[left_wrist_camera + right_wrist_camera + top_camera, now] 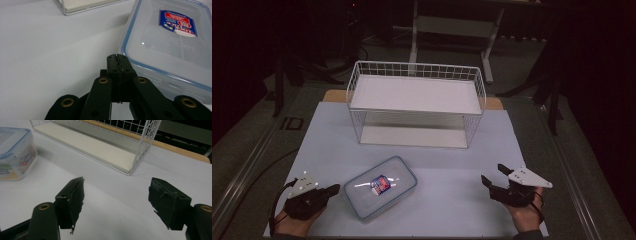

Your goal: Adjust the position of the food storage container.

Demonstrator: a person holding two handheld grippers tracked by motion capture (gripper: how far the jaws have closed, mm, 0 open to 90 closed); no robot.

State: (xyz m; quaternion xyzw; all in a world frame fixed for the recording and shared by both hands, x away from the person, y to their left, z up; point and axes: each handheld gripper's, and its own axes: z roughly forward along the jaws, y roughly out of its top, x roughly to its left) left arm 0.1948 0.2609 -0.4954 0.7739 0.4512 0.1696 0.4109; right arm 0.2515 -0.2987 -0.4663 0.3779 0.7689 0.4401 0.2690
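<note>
Box (380, 187) on the mat (327, 135), near edge, grippers flanking it; nothing held.
Left gripper (333, 189) pinched closed and empty, tips just beside the box's corner; right gripper (494, 176) spread wide, well apart; risk is a shove skidding the smooth, lidded box off the front edge, or a swing clipping the wire rack (416, 102) behind; open mat lies between box and right gripper.

A pale table (452, 165) bears a wire rack (416, 102) and lidded container (380, 186).

Clear lidded container (380, 186) with blue seal lies flat on table (452, 195).
</note>
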